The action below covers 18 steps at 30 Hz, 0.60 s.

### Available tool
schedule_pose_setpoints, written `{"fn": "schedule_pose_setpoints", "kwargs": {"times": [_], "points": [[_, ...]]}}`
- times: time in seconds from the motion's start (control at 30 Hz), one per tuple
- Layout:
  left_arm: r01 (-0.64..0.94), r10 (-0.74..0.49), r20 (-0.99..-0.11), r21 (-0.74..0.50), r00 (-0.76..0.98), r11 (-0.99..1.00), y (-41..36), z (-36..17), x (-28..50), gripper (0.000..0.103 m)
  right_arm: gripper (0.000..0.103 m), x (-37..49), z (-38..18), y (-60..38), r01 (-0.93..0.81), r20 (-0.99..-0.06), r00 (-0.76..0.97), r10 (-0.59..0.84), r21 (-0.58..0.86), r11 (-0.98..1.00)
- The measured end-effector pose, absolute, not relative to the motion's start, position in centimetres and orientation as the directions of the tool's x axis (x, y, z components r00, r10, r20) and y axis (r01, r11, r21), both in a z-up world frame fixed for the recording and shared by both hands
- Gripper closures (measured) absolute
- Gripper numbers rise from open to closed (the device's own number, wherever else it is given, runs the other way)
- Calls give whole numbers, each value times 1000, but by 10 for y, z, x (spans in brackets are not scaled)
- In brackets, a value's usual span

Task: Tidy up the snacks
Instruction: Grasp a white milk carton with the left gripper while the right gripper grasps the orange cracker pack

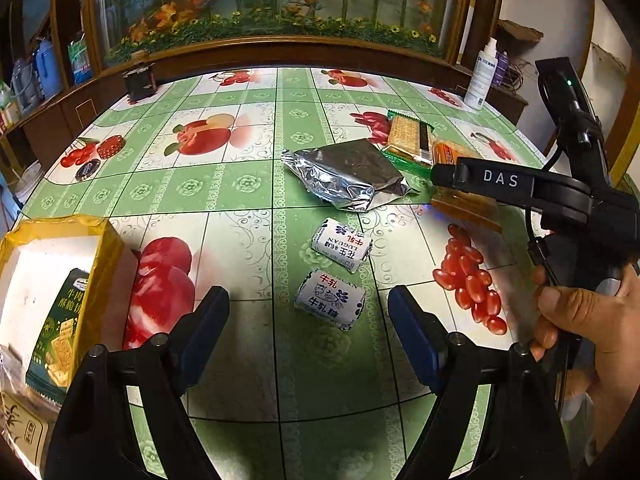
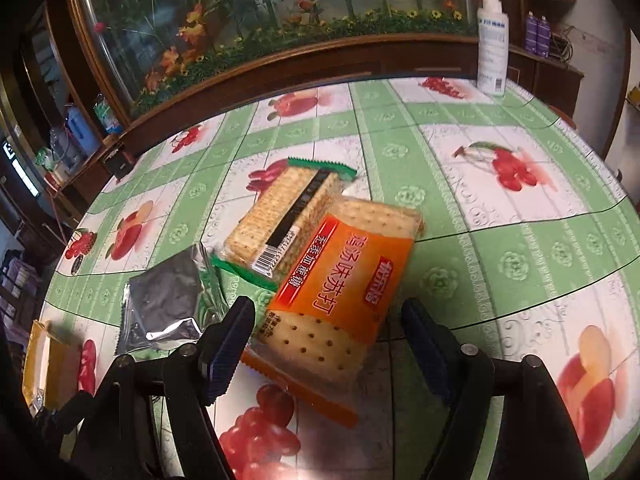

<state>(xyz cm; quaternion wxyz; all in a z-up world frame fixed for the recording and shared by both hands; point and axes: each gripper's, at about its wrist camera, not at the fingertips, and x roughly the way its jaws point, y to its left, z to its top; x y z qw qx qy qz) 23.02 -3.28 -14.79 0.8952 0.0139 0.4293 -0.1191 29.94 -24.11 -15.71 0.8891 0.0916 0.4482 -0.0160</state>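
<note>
My left gripper [image 1: 308, 312] is open above the table, with two white wrapped candies [image 1: 330, 299] [image 1: 341, 249] between and just beyond its fingers. A silver foil pack [image 1: 348, 174] lies further on. My right gripper [image 2: 328, 330] is open around the near end of an orange cracker pack [image 2: 340, 292], which lies partly over a green-edged cracker pack [image 2: 280, 216]. The foil pack [image 2: 164, 300] is to its left. In the left wrist view the right gripper [image 1: 440, 174] reaches over the orange pack [image 1: 452, 152]. A yellow-taped white box [image 1: 52, 264] at left holds a green cracker pack [image 1: 56, 328].
The round table has a green fruit-print cloth [image 1: 240, 184]. A white spray bottle [image 2: 493, 40] stands at the far right edge. A small dark box [image 1: 139, 82] sits at the far left edge. A wood-framed glass cabinet [image 1: 280, 8] stands behind the table.
</note>
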Motion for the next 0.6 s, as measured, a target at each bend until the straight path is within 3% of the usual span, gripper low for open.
{"fn": "schedule_pose_setpoints", "kwargs": {"times": [0.1,0.17,0.2,0.27,0.6], "points": [[246,-225,-785,-96,577,965,-35,-151,235,26,28,302,-158,-240,89,-798,601,50,128,988],[263,-207,-788,-59,580,963,-40,-152,233,48,32,302,-157,-241,78,-798,601,48,119,990],[271,-193,-787,-34,587,962,-43,-152,232,51,32,301,-157,-242,75,-798,601,44,111,991],[293,-212,-784,-41,583,955,-45,-151,229,70,35,298,-157,-245,78,-793,607,42,112,991],[295,-277,-784,-126,556,947,-41,-149,212,72,48,273,-154,-260,57,-789,607,90,157,986]]}}
